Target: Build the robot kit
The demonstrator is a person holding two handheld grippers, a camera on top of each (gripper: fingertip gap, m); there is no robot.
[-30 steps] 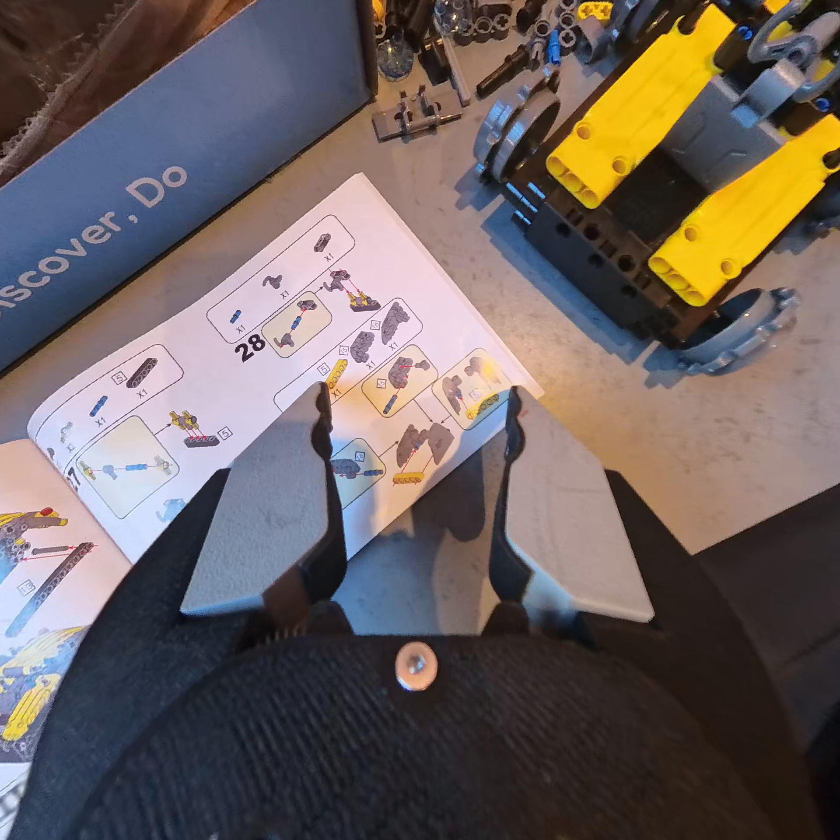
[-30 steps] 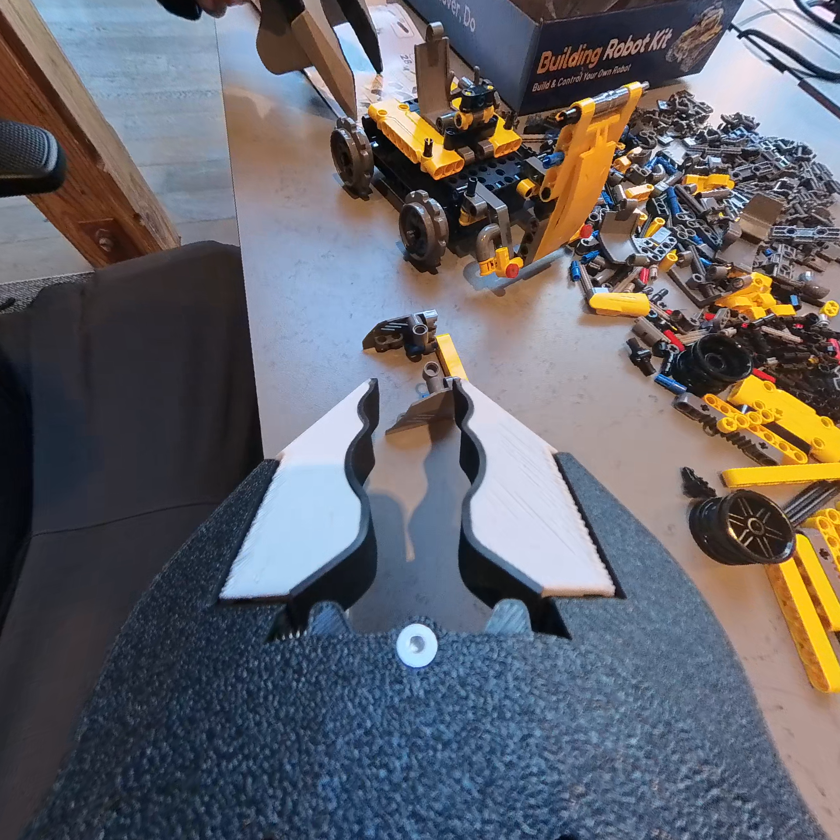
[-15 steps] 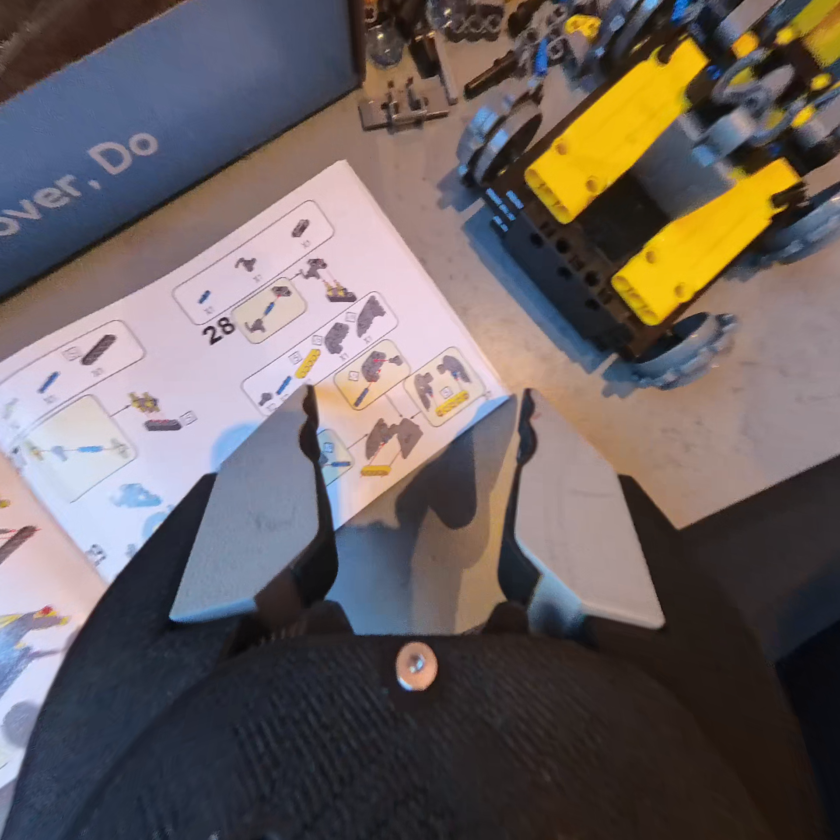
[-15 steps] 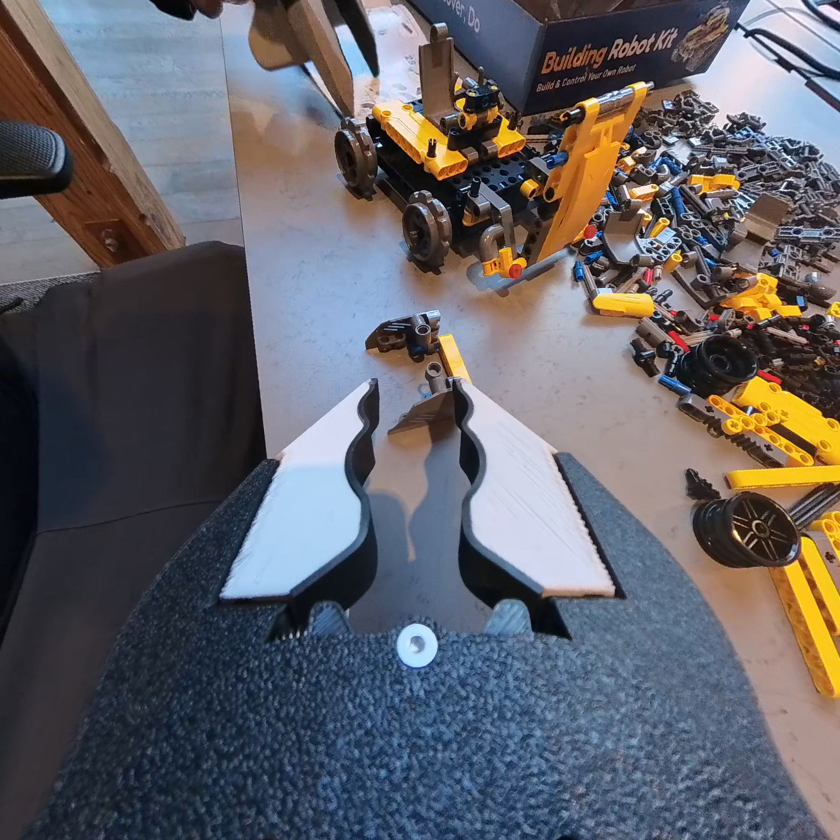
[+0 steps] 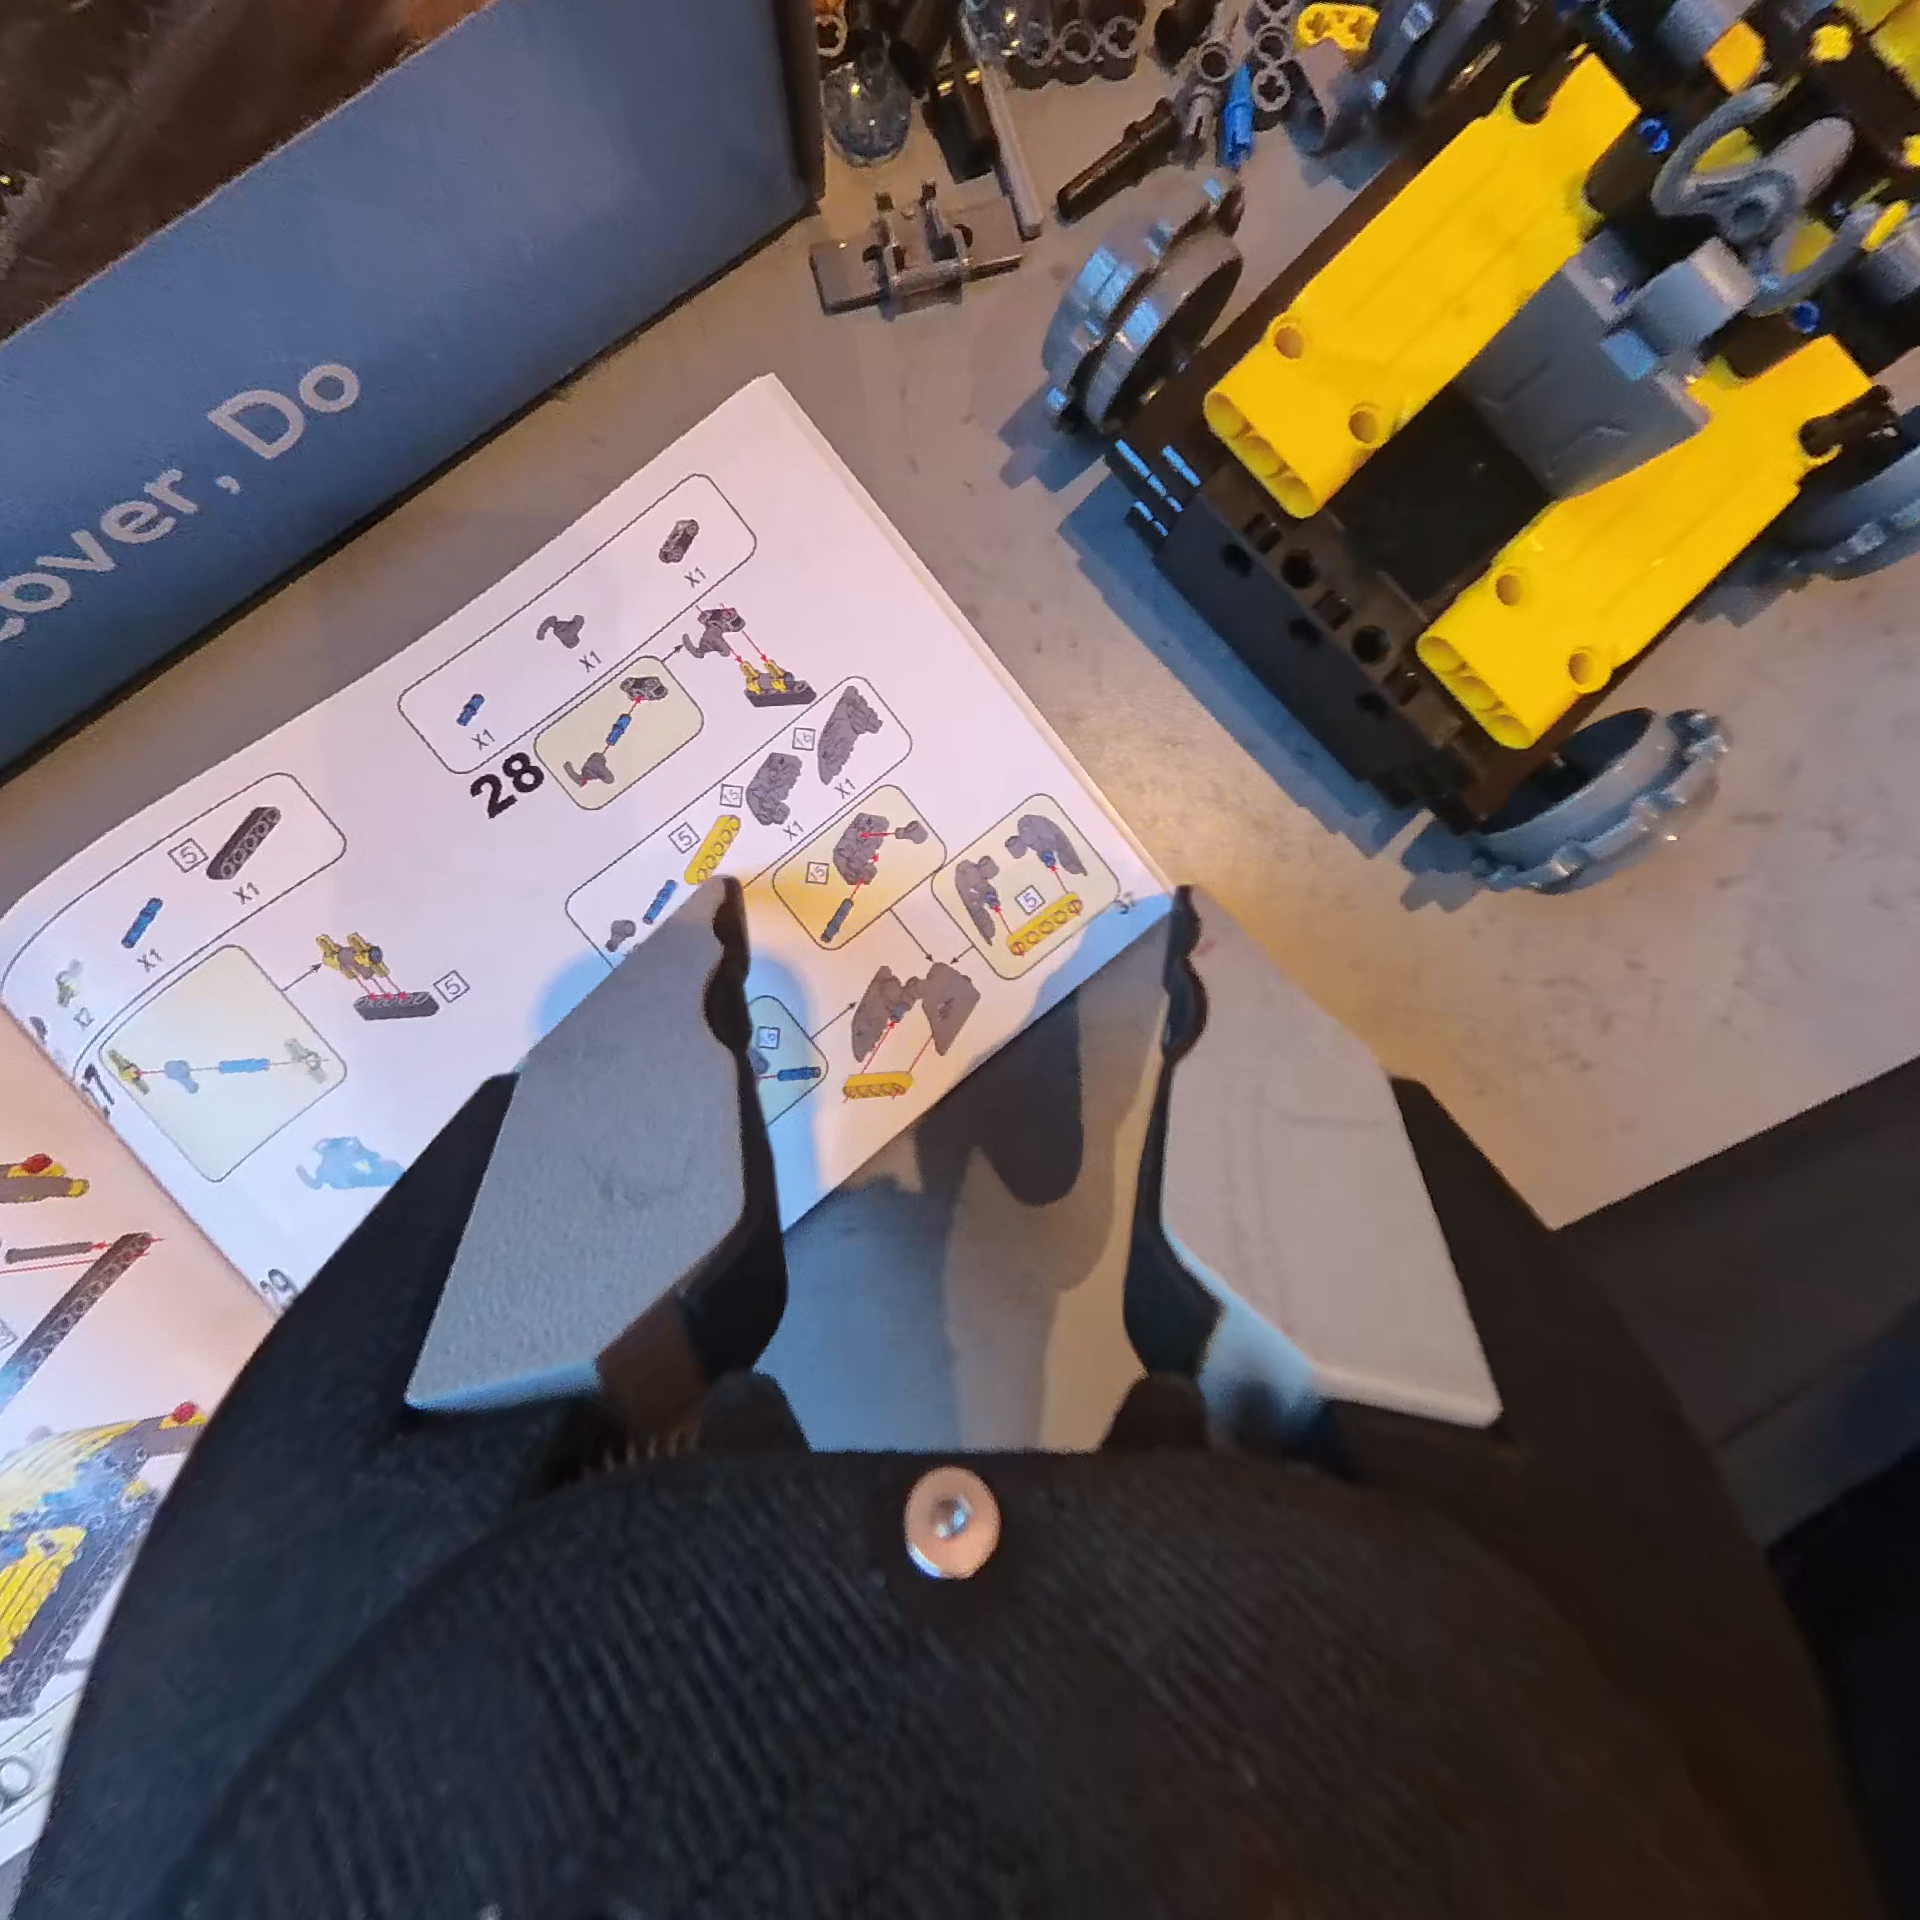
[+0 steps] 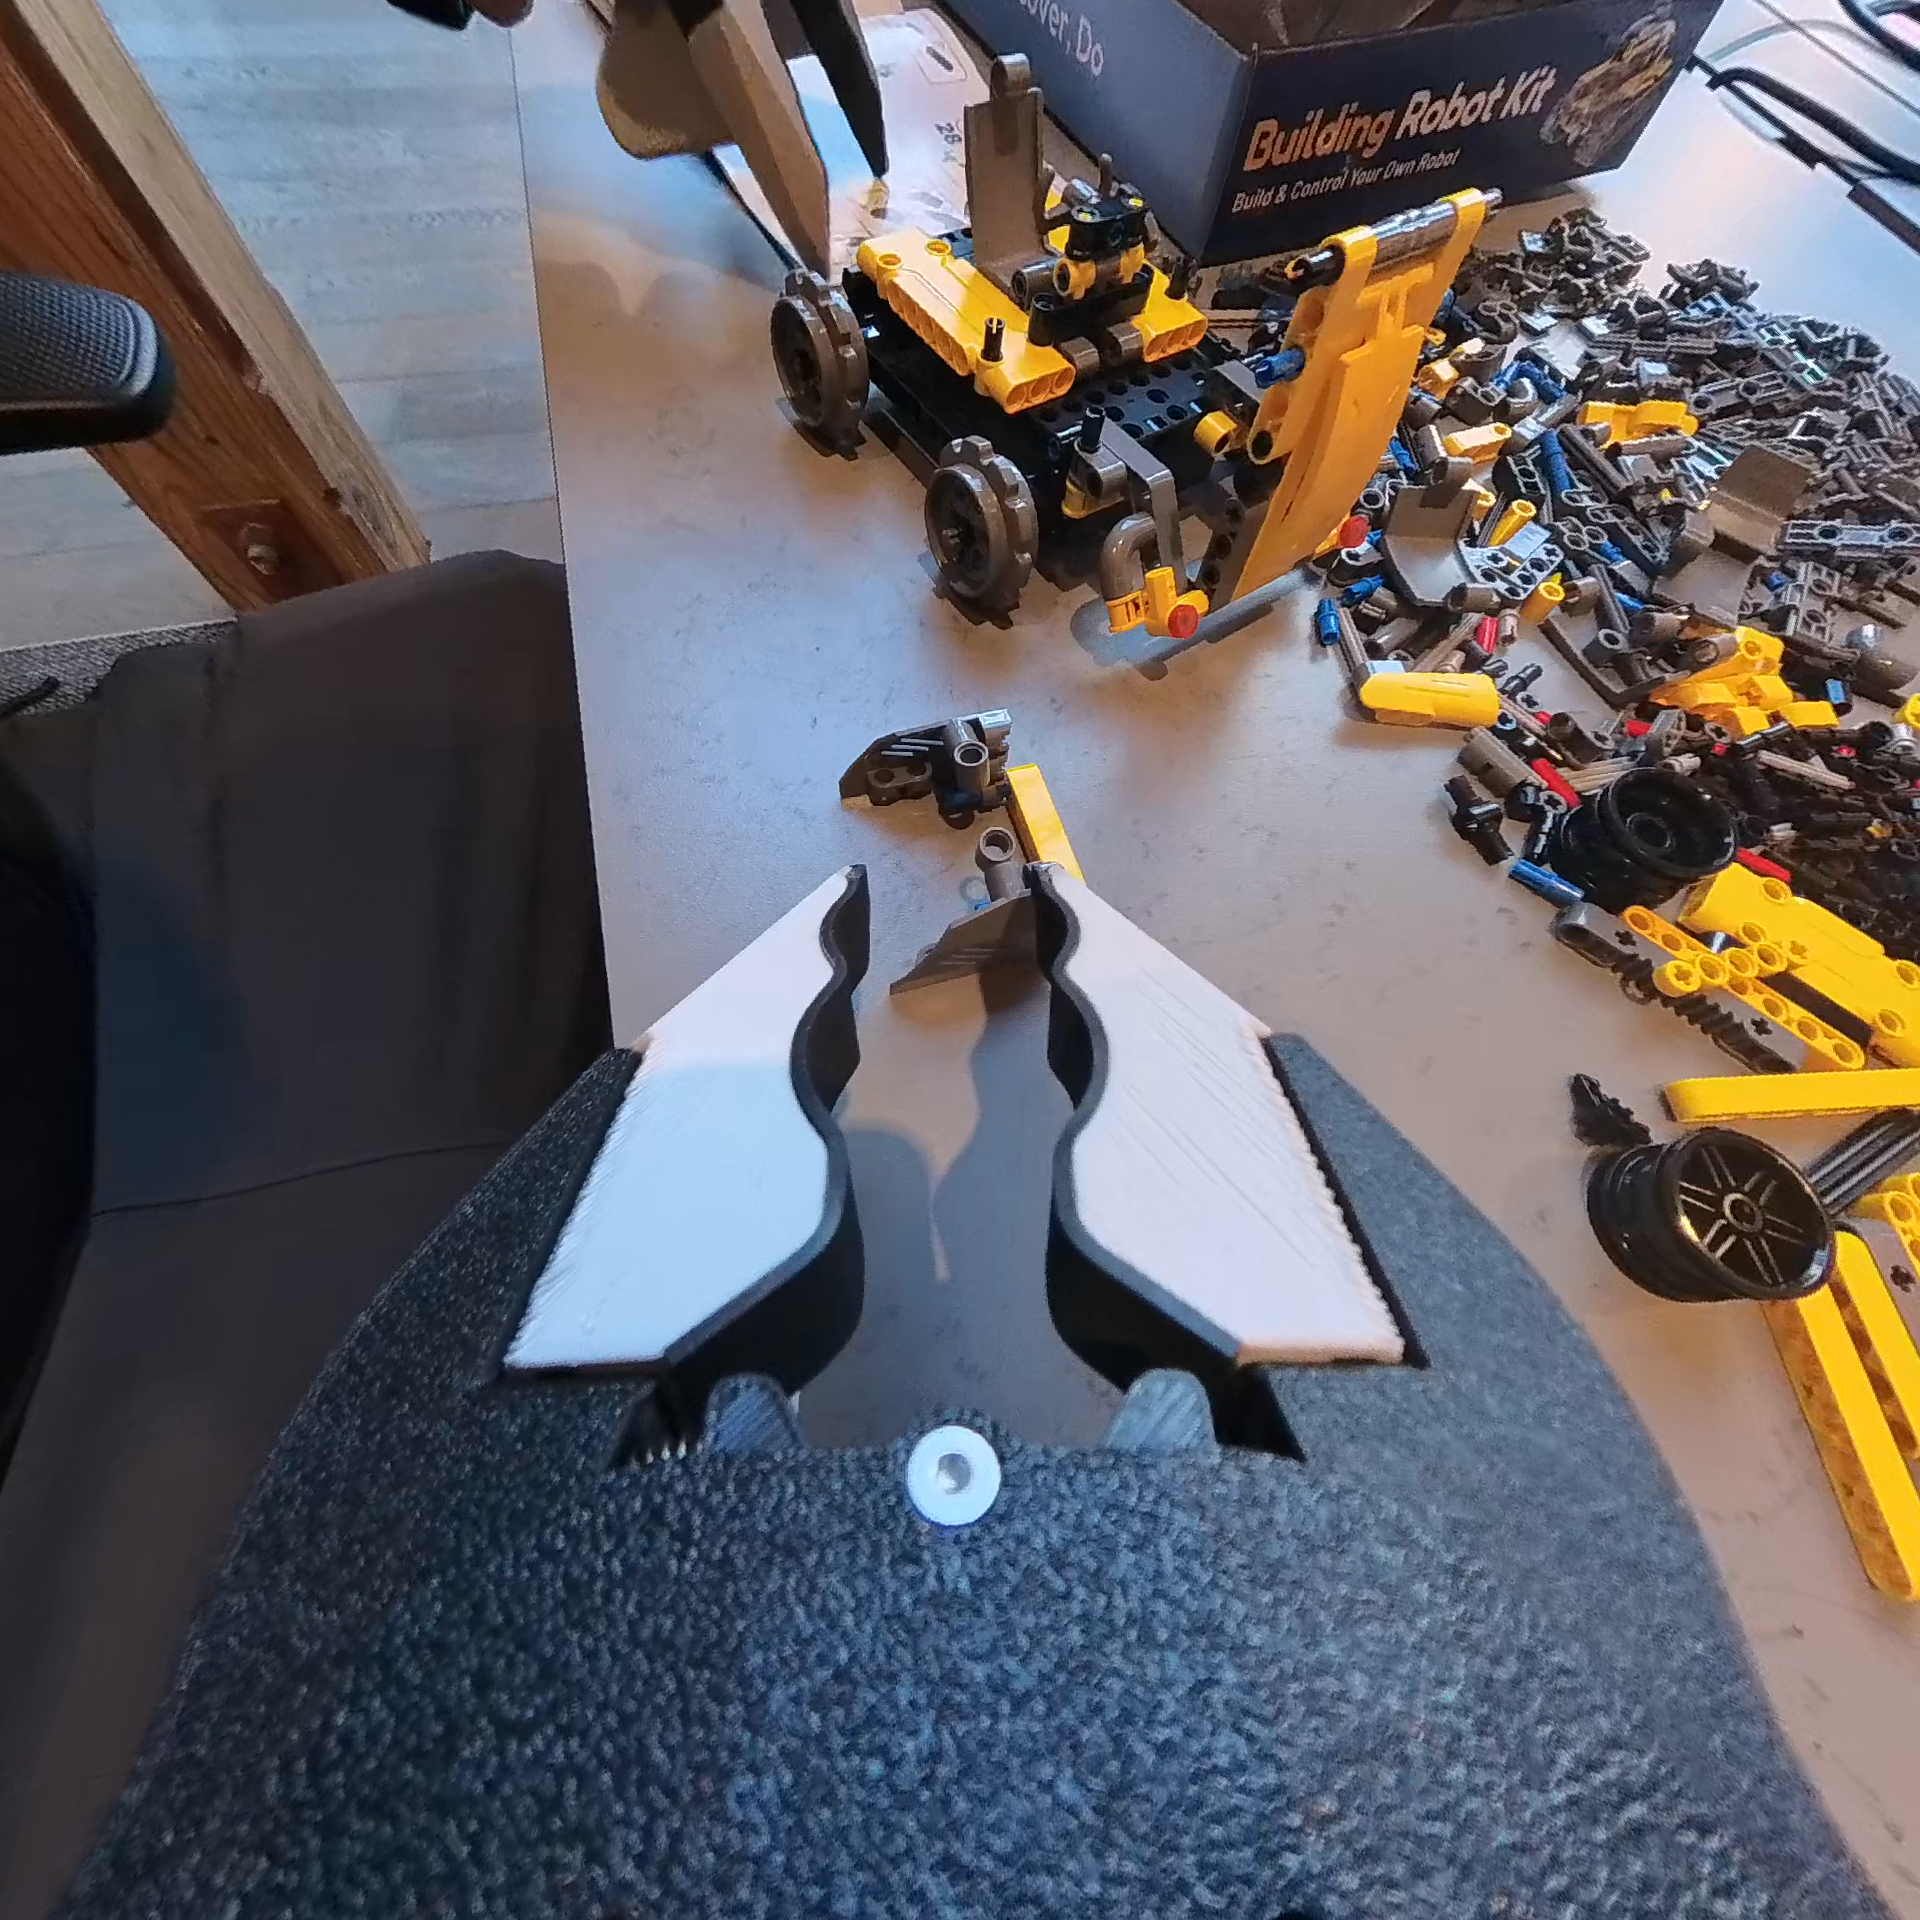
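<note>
Left gripper (image 5: 951,904): jaws apart, empty, hovering over the manual (image 5: 582,790) just beside the vehicle (image 5: 1455,499), probably to consult it. Right gripper (image 6: 945,883): jaws apart, empty; its right finger (image 6: 1164,1091) borders a grey part (image 6: 971,940), nearer than the vehicle.

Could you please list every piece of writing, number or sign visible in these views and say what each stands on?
I do not copy the wording; here is where it stands.
Blue box, end face: large orange lettering above a smaller white line.
Blue box, long side: pale lettering, cut off by the frame.
Instruction booklet: bold step numbers, small quantity marks beside part drawings, boxed digits, a tiny corner page number.
Yellow and black model, loose parts: no writing visible.
</note>
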